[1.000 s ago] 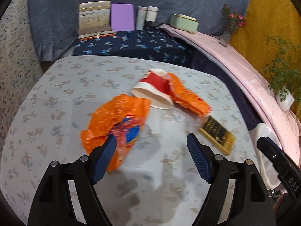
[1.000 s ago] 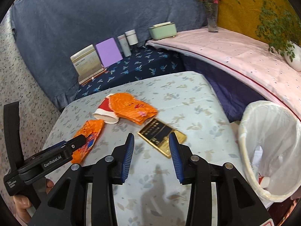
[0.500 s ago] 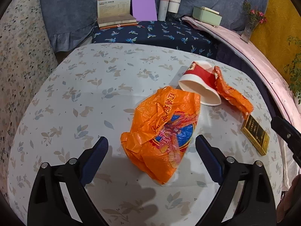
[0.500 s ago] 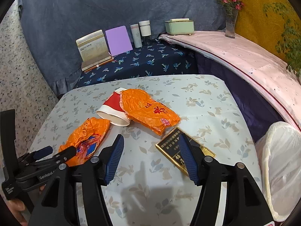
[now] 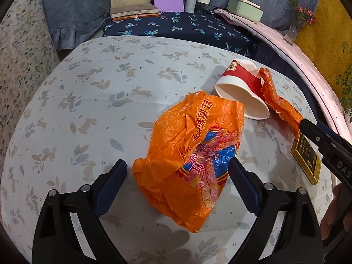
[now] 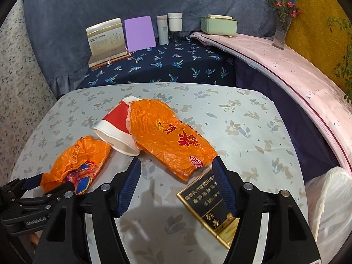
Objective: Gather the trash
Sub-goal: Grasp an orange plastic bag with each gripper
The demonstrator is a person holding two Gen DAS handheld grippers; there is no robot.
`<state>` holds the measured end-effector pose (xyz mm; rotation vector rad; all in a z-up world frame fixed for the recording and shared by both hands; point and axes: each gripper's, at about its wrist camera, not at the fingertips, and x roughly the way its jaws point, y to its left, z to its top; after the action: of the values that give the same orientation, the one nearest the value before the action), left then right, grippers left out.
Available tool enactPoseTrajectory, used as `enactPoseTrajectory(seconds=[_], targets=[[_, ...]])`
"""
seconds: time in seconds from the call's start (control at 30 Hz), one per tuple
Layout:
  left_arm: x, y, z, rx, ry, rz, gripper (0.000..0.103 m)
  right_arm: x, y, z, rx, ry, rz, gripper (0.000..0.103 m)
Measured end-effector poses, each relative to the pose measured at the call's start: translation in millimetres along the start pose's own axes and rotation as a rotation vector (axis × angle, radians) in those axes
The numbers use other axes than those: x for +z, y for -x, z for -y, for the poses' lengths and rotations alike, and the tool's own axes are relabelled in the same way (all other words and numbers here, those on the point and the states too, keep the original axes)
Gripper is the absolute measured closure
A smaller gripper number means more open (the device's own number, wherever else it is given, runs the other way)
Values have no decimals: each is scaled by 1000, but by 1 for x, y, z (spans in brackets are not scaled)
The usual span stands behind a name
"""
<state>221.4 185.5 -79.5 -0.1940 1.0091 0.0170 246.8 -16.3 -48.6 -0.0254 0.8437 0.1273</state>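
Note:
On the pale rabbit-print table (image 5: 88,110), a crumpled orange plastic bag (image 5: 193,154) with a blue and red print lies between the fingers of my left gripper (image 5: 177,168). That gripper is open, its pads just clear of the bag. Behind the bag a red and white paper cup (image 5: 239,90) lies on its side, against a flat orange wrapper (image 6: 167,136). My right gripper (image 6: 176,164) is opening. The wrapper's near end sits between its tips, untouched. A black and gold box (image 6: 204,200) lies partly under its right finger.
A bin with a white liner (image 6: 330,198) stands off the table's right edge. Behind the table, a dark blue cloth carries books (image 6: 105,41), a purple notebook (image 6: 139,33), two bottles and a green box (image 6: 219,25). A pink-covered ledge (image 6: 297,70) runs along the right.
My left gripper has moved forward and down to straddle the orange bag, its jaws wider. My right gripper has shifted left from the black and gold box toward the wrapper, and its jaws have spread.

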Motion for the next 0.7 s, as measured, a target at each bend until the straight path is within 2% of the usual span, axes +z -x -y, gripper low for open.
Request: enactPoseTrajectory(seconds=[0.2,0.4,0.43,0.47,0.5,0.53,0.7], targets=[[2,-7,3,-12,-7,-8,33,4,-20,-1,-10,20,-28,39],[6,-8,1,-46,-4,-10,67,5,-35,-4,-22,38,-52,41],[6,-8,1,-54,-1,-12,73,5,-37,-4,-21,39,-56,46],[7,-7,1,-61,0,-14,75,5,-39,-5,-21,38,-61,56],[7,-7,2,-68,1,-15,78,4,-40,-5,-16,36,-70,60],[6,-6,3,-73,0,-16,81,4,-41,-4,-10,31,-77,64],[5,0,9,-91,-6,-6,84,1,-34,-2,-1,22,-61,76]])
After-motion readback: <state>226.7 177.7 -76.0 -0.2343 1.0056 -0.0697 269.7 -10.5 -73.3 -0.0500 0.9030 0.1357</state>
